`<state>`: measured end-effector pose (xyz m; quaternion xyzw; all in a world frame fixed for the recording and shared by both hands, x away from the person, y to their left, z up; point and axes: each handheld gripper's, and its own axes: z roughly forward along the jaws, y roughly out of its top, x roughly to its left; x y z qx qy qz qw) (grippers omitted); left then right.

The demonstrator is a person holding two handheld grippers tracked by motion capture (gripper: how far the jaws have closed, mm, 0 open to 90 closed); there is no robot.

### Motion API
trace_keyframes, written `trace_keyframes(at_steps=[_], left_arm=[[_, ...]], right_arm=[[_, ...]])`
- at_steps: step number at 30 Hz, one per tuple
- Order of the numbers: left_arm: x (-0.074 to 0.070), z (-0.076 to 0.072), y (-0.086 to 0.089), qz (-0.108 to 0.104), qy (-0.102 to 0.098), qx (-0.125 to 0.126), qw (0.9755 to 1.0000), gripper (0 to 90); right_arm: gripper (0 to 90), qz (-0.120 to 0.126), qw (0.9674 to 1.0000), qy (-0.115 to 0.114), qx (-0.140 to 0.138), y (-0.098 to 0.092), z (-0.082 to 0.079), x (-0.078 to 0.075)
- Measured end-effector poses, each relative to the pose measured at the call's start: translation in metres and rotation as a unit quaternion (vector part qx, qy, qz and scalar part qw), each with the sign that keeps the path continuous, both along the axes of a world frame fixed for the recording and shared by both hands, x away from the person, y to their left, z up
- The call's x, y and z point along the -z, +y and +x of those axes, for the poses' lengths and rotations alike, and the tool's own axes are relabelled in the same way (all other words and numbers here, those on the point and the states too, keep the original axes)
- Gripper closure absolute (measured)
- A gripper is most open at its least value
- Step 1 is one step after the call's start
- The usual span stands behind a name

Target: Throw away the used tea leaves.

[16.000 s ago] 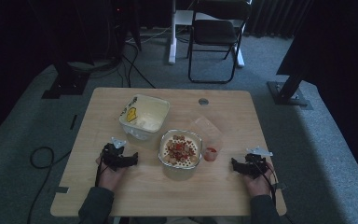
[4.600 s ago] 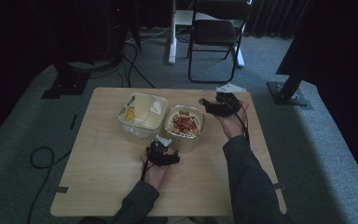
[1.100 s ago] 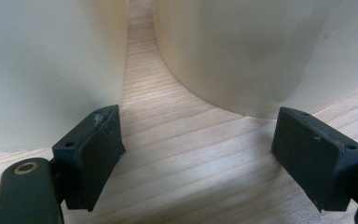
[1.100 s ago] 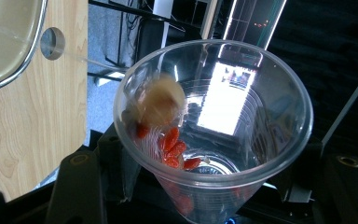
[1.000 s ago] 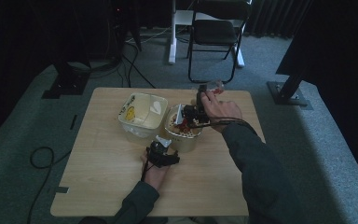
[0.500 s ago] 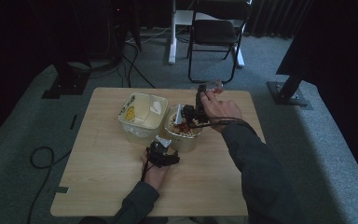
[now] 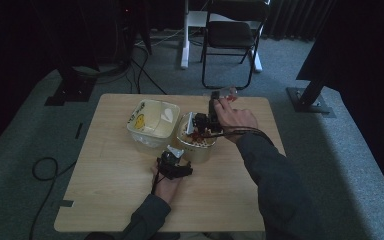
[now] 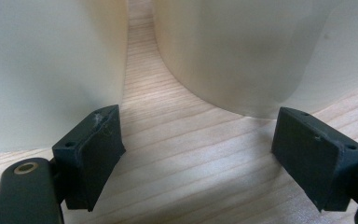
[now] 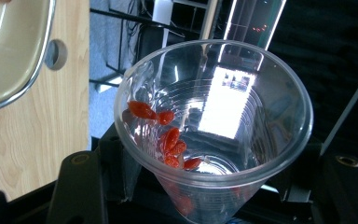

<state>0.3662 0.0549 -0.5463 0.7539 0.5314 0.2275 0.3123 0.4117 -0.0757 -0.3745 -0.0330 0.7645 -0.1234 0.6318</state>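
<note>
The right gripper [image 7: 211, 107], fingers clamped on a tipped clear cup [image 9: 213, 123], reaches over the bowl [image 7: 195, 145]; at its seven o'clock the left gripper [image 7: 172, 162] rests on the table [image 7: 105, 190], fingers apart.

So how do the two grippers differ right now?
The right gripper is shut on a clear cup of red berries, tipped over the round bowl; the left gripper is open and holds nothing. The right is raised over the bowl; the left rests low on the table, facing the bowl's side. Both have black jaws.
</note>
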Motion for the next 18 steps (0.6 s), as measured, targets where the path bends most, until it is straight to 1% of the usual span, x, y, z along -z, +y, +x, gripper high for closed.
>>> trace_keyframes(at_steps=[1, 2, 3, 5, 6, 7, 8, 9, 11, 12, 14, 15, 16, 18], left_arm=[[0.0000, 0.0000, 0.0000, 0.000, 0.000, 0.000, 1.0000, 16.5], [0.0000, 0.0000, 0.0000, 0.000, 0.000, 0.000, 1.0000, 16.4], [0.0000, 0.0000, 0.0000, 0.000, 0.000, 0.000, 1.0000, 16.5], [0.0000, 0.0000, 0.0000, 0.000, 0.000, 0.000, 1.0000, 16.5], [0.0000, 0.0000, 0.0000, 0.000, 0.000, 0.000, 1.0000, 16.5], [0.0000, 0.0000, 0.0000, 0.000, 0.000, 0.000, 1.0000, 16.4], [0.0000, 0.0000, 0.0000, 0.000, 0.000, 0.000, 1.0000, 16.4], [0.0000, 0.0000, 0.0000, 0.000, 0.000, 0.000, 1.0000, 16.4], [0.0000, 0.0000, 0.0000, 0.000, 0.000, 0.000, 1.0000, 16.5], [0.0000, 0.0000, 0.0000, 0.000, 0.000, 0.000, 1.0000, 16.5], [0.0000, 0.0000, 0.0001, 0.000, 0.000, 0.000, 1.0000, 16.5], [0.0000, 0.0000, 0.0001, 0.001, 0.000, 0.000, 1.0000, 16.5], [0.0000, 0.0000, 0.0001, 0.001, 0.000, 0.000, 1.0000, 16.4], [0.0000, 0.0000, 0.0002, 0.001, 0.000, 0.001, 1.0000, 16.4]], right_arm=[[35.9, 0.001, 1.0000, -0.003, 0.001, -0.0001, 0.0002, -0.0005], [35.9, 0.006, 1.0000, 0.001, 0.003, 0.0002, -0.0003, -0.0006], [35.9, 0.003, 1.0000, 0.005, -0.001, 0.0001, -0.0006, 0.0004], [35.9, 0.004, 1.0000, 0.002, 0.000, -0.0001, -0.0004, 0.0003], [35.9, 0.012, 0.9999, 0.003, 0.001, -0.0003, -0.0002, -0.0003], [36.2, 0.005, 1.0000, 0.005, -0.001, -0.0003, -0.0003, 0.0026], [36.2, 0.005, 1.0000, 0.005, -0.001, -0.0003, -0.0003, 0.0026], [36.2, 0.011, 0.9999, 0.010, 0.001, 0.0002, -0.0007, 0.0030], [36.1, 0.011, 0.9999, 0.009, 0.001, 0.0003, -0.0006, 0.0033], [36.1, 0.015, 0.9998, 0.012, -0.001, 0.0003, -0.0005, 0.0030], [36.1, 0.014, 0.9998, 0.012, -0.002, 0.0004, -0.0003, 0.0032], [35.9, 0.018, 0.9997, 0.018, -0.005, 0.0010, -0.0001, 0.0022], [35.9, 0.018, 0.9997, 0.018, -0.005, 0.0010, -0.0001, 0.0022], [35.9, 0.050, 0.9983, 0.029, -0.007, 0.0005, 0.0000, -0.0019]])
